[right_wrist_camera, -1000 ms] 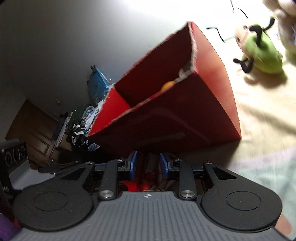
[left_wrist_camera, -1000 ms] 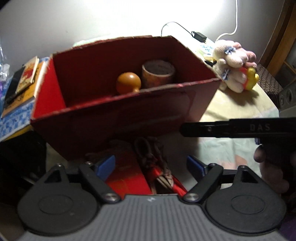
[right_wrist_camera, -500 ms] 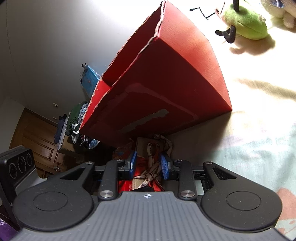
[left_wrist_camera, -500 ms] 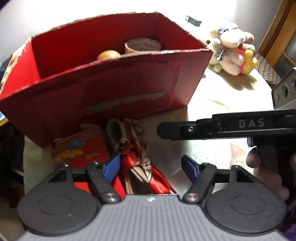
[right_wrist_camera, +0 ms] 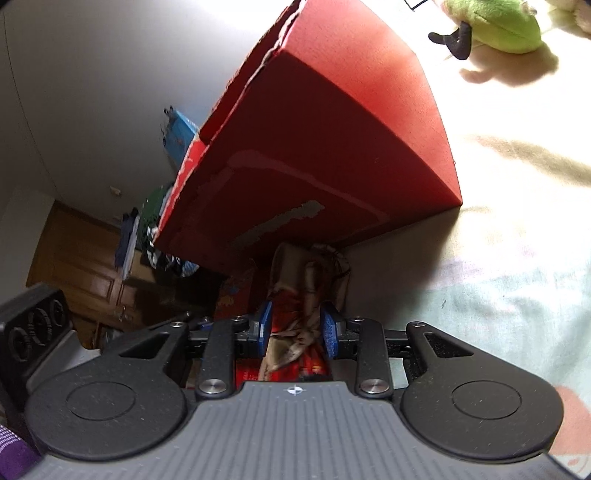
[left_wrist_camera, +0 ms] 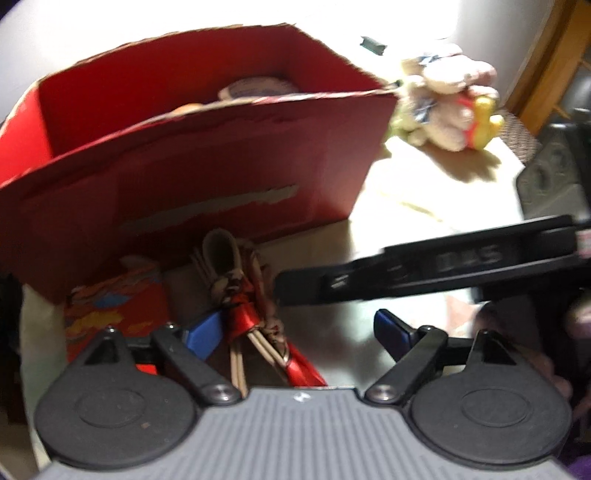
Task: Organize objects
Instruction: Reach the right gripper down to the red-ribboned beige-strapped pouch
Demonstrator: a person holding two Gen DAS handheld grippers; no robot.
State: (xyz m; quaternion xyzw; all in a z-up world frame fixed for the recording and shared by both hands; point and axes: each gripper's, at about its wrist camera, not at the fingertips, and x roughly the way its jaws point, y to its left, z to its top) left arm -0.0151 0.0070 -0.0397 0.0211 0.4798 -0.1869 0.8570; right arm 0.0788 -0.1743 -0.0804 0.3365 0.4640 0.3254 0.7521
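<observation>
A red cardboard box (left_wrist_camera: 207, 177) (right_wrist_camera: 332, 147) stands open on the pale cloth. Over its rim only the tops of a round tin (left_wrist_camera: 255, 86) and an orange ball (left_wrist_camera: 188, 109) show. In front of the box is a red-and-beige bundle of sticks, satin and cord (left_wrist_camera: 240, 306) (right_wrist_camera: 295, 325). My right gripper (right_wrist_camera: 296, 329) is shut on it, blue pads pressed to both sides; its black finger (left_wrist_camera: 406, 271) reaches in from the right. My left gripper (left_wrist_camera: 297, 332) is open, its left pad beside the bundle.
A red printed packet (left_wrist_camera: 110, 317) lies left of the bundle against the box. A cream and yellow plush (left_wrist_camera: 450, 114) sits right of the box, a green plush (right_wrist_camera: 495, 26) farther back. Wooden furniture and hanging clothes (right_wrist_camera: 147, 229) are off the table's left edge.
Both cameras have dropped lower and nearer the table, so the box rim hides more of its contents. The right gripper's finger has slid left, with the bundle still between its pads.
</observation>
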